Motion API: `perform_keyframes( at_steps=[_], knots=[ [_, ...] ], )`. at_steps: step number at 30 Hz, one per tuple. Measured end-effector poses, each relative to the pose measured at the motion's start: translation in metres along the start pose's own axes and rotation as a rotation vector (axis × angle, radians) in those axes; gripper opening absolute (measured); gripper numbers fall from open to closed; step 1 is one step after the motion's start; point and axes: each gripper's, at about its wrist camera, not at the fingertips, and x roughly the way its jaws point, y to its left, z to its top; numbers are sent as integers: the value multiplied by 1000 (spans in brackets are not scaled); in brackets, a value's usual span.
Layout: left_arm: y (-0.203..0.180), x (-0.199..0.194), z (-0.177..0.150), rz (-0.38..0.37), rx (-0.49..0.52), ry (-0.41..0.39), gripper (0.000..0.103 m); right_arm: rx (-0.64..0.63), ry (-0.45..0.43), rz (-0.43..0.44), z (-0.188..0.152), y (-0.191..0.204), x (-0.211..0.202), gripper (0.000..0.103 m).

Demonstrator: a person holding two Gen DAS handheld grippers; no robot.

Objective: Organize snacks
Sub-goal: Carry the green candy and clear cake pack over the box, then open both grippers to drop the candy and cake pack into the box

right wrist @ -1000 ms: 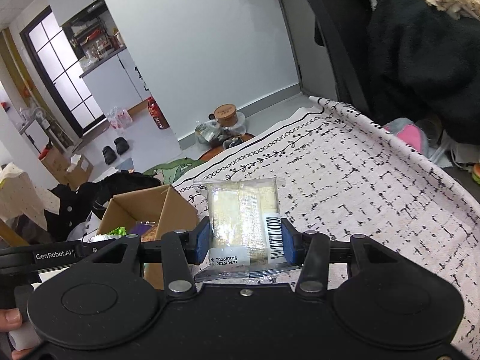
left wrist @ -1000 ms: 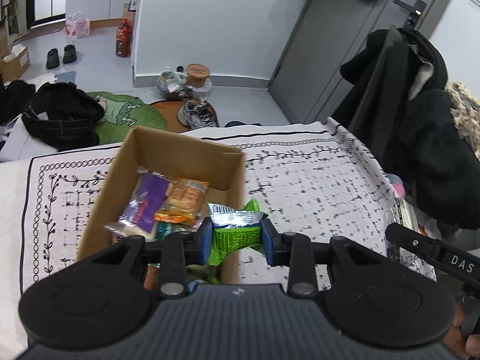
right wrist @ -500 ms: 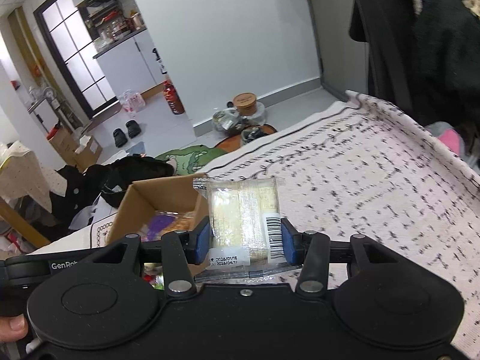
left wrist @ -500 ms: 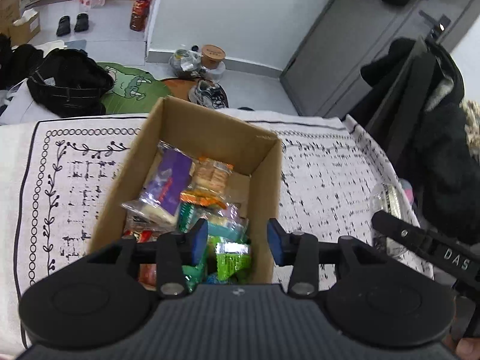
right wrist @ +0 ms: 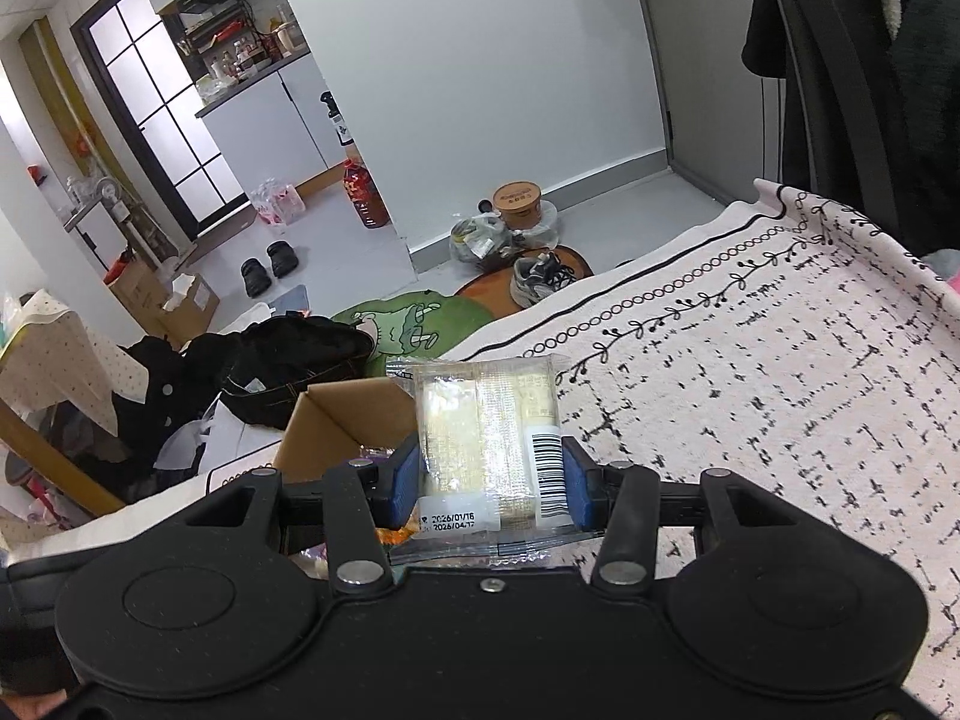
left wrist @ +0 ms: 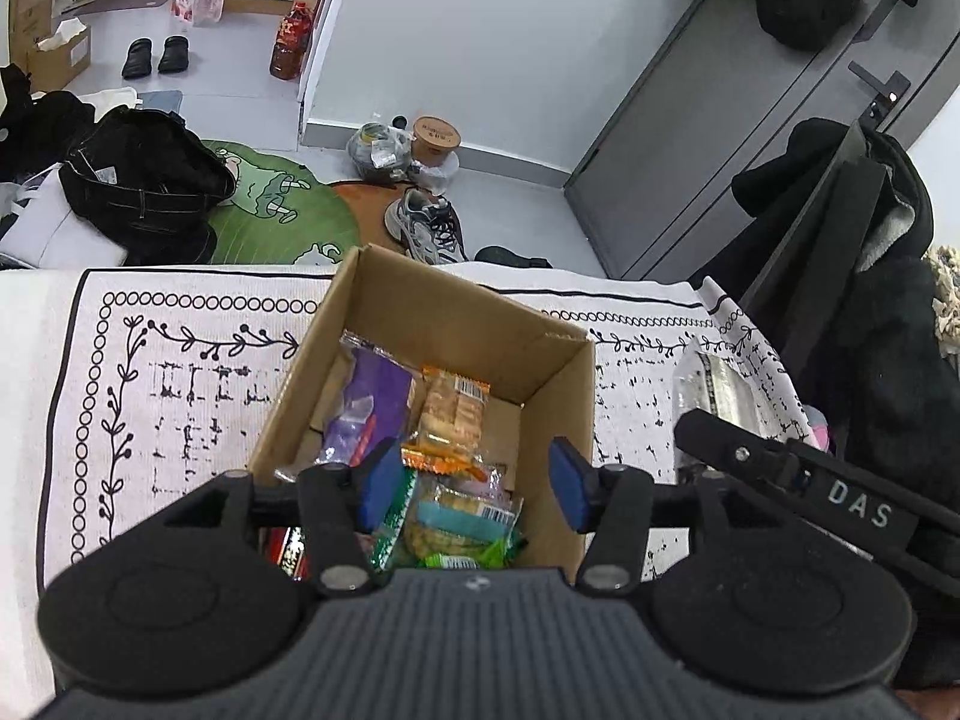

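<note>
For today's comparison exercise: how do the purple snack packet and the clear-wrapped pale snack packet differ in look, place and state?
The purple snack packet is opaque and coloured; the clear-wrapped pale snack packet is see-through, with a barcode and a printed date. The purple one lies loose inside the cardboard box among other snacks; the clear-wrapped one is outside, clamped in the right gripper. Both are sealed single packets.

Both wrist views steeply downward, close — shared cardboard box (left wrist: 420, 312) (right wrist: 354, 414).
</note>
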Motion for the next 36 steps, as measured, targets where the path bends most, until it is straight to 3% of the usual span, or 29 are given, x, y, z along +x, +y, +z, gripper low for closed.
perform_keyframes(
  at_steps=[21,26,36],
  knots=[
    [36,-3,22,1,-75,-45,56,50,30,73,17,34,44,47],
    [42,-5,22,3,-91,-45,56,47,30,55,16,33,40,65],
    [36,-11,23,9,-84,-50,57,76,37,-6,5,4,7,71]
  ],
)
